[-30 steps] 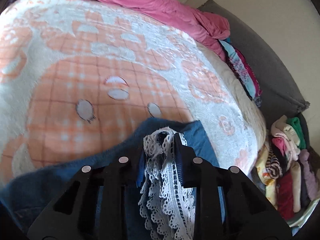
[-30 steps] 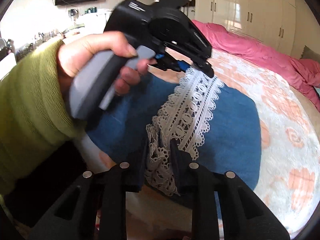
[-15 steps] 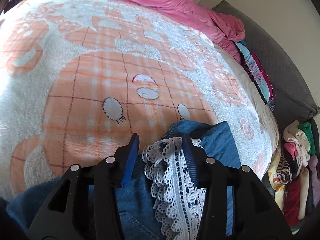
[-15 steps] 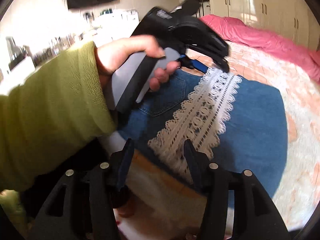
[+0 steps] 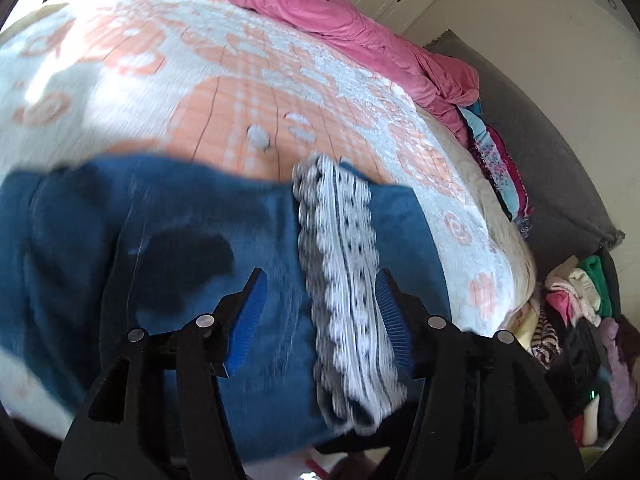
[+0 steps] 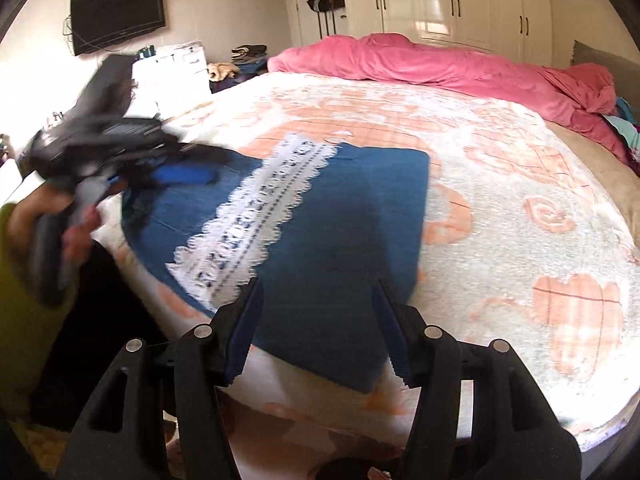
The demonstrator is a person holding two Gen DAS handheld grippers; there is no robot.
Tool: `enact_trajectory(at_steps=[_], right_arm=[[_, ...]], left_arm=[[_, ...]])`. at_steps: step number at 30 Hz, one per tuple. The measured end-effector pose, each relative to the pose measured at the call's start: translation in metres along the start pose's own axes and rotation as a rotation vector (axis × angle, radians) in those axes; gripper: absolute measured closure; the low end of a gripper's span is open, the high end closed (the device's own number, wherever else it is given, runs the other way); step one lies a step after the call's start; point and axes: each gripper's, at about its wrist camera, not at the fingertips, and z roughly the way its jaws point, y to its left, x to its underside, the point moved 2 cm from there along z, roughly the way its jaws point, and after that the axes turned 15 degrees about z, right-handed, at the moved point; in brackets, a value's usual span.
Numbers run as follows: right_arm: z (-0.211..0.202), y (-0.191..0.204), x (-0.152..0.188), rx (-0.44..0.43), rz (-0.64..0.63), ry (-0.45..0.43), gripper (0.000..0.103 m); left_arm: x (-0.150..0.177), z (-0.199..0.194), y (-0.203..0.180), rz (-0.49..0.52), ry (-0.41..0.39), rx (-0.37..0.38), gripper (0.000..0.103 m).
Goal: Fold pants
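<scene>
Bedroom: white wardrobes (image 6: 452, 0), wall TV (image 6: 118, 10)

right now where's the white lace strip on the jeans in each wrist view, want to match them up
Left wrist: the lace strip runs top to bottom just right of centre, lying on the blue jeans, ending between the open left gripper fingers.
Right wrist: the lace strip runs diagonally left of centre, beyond the open right gripper.
Shared landmark: the pink duvet along the far edge of the bed.
</scene>
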Motion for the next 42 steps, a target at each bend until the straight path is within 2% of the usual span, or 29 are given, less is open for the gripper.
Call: enact_trajectory(at_steps=[4, 6, 10, 16, 17, 18, 20, 23, 25, 26, 29, 33, 35, 37, 40, 42], right_arm=[[0.008, 0.002, 0.001, -0.014, 0.007, 0.025, 0.048], [0.011, 0.000, 0.005, -0.013, 0.021, 0.035, 0.048], [0.013, -0.005, 0.010, -0.022, 0.046, 0.050, 0.048], [0.011, -0.004, 0.012, -0.024, 0.041, 0.044, 0.048], [0.012, -0.005, 0.013, -0.024, 0.043, 0.045, 0.047], [0.014, -0.005, 0.013, -0.022, 0.042, 0.047, 0.047], [0.015, -0.005, 0.015, -0.018, 0.042, 0.054, 0.047], [0.013, -0.006, 0.016, -0.022, 0.047, 0.057, 0.047], [0.013, -0.004, 0.017, -0.027, 0.047, 0.059, 0.045], [0.014, -0.003, 0.017, -0.026, 0.043, 0.062, 0.045], [0.014, 0.000, 0.018, -0.011, 0.027, 0.058, 0.043], [-0.002, 0.005, 0.012, -0.020, 0.022, -0.015, 0.043], [-0.003, 0.011, 0.010, -0.032, -0.004, -0.020, 0.043], [0.004, 0.013, 0.013, -0.016, -0.021, 0.002, 0.043], [0.023, 0.008, 0.023, 0.032, -0.013, 0.084, 0.043], [0.025, 0.007, 0.025, 0.036, -0.016, 0.084, 0.043]], left_arm=[[0.023, -0.008, -0.011, 0.014, 0.037, 0.005, 0.055], [0.034, -0.006, -0.016, -0.004, 0.065, 0.059, 0.055], [0.043, -0.001, -0.026, 0.002, 0.101, 0.080, 0.059], [0.054, 0.021, -0.034, -0.016, 0.139, 0.043, 0.060], [0.056, 0.025, -0.038, -0.004, 0.137, 0.027, 0.079], [0.057, 0.030, -0.040, 0.004, 0.143, 0.016, 0.093], [0.058, 0.030, -0.041, -0.016, 0.137, 0.015, 0.093], [0.057, 0.016, -0.048, 0.036, 0.122, -0.002, 0.093], [0.061, 0.014, -0.050, 0.084, 0.135, -0.067, 0.093], [0.063, 0.016, -0.048, 0.085, 0.141, -0.075, 0.091], [0.063, 0.021, -0.046, 0.071, 0.143, -0.065, 0.088], [0.059, 0.021, -0.050, 0.096, 0.140, -0.086, 0.084], [0.059, 0.021, -0.051, 0.104, 0.135, -0.092, 0.083], [0.058, 0.021, -0.055, 0.127, 0.134, -0.115, 0.080], [0.060, 0.020, -0.055, 0.147, 0.132, -0.128, 0.075], [0.060, 0.022, -0.055, 0.151, 0.134, -0.131, 0.074]])
